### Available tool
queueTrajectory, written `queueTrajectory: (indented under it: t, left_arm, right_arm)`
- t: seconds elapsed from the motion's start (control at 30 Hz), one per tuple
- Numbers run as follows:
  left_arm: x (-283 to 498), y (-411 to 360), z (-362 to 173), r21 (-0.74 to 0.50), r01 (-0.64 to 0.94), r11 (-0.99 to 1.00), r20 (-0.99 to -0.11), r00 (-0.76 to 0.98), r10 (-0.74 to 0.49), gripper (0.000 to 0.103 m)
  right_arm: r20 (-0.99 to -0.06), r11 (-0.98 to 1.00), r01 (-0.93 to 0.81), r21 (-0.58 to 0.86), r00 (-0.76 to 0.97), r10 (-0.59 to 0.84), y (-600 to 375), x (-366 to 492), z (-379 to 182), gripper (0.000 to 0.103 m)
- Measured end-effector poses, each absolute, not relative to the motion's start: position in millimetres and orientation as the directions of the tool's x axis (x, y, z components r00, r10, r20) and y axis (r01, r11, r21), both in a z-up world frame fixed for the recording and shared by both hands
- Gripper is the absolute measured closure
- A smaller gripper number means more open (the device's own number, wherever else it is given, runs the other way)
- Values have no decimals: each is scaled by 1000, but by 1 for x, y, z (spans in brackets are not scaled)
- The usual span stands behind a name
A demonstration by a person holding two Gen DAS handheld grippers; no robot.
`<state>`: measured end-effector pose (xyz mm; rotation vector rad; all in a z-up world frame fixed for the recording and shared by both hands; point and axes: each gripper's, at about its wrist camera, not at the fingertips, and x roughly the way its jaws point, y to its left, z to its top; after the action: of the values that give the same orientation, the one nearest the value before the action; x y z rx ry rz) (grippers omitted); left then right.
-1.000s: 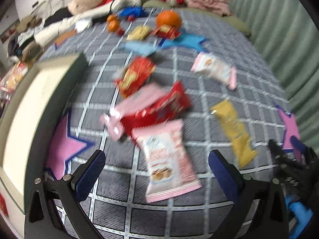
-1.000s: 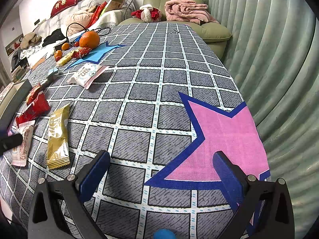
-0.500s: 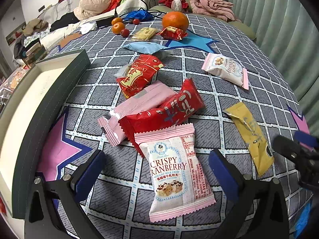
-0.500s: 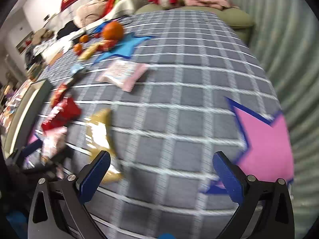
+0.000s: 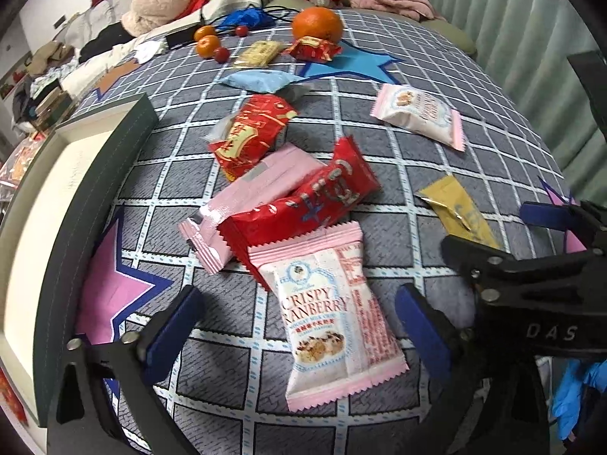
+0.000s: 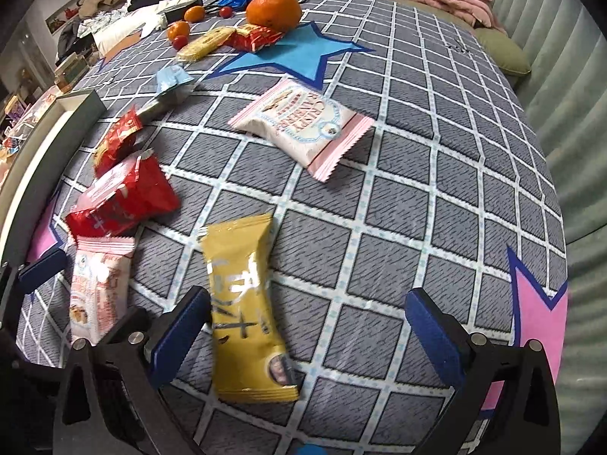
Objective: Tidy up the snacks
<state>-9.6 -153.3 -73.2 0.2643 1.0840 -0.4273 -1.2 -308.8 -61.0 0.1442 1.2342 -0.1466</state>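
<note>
While both grippers have just been closing slightly, they're wide & empty. Left gripper point(image 5: 299, 316) straddles the cranberry pack point(image 5: 326, 314), long axis running away from it; right gripper point(image 6: 307, 324) has the gold bar point(image 6: 242, 303) by its left finger, on the bench point(image 6: 417, 189).

There are two pink-white cranberry packs: one point(image 5: 334, 311) between the fingers of the left claw point(image 5: 303, 326), one point(image 5: 417, 113) far ahead on its right. Red packs are four: two point(image 5: 303, 204) point(image 5: 254, 132) ahead of this claw, one plain pink pack point(image 5: 250, 197) beside them, and one small point(image 5: 315, 47) far ahead. One gold pack point(image 6: 242, 303) lies by the right claw point(image 6: 303, 330). One big orange point(image 5: 318, 24), two small oranges point(image 5: 208, 43).
</note>
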Motion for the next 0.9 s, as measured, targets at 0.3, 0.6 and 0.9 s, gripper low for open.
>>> queueTrajectory:
  t: [0.3, 0.6, 0.9]
  left_arm:
    - [-22, -152, -63, -21, 541, 841, -886, 380, -266, 59]
    - [-28, -109, -63, -14, 538, 843, -880, 394, -267, 57]
    - [-30, -107, -69, -4, 544, 839, -866, 417, -275, 21]
  right_arm:
    - [-935, 992, 123, 30, 355, -16, -286, -9, -51, 64]
    - [-935, 995, 97, 24, 355, -12, -268, -45, -49, 64]
    - [-942, 987, 160, 25, 335, -31, -280, -32, -51, 33]
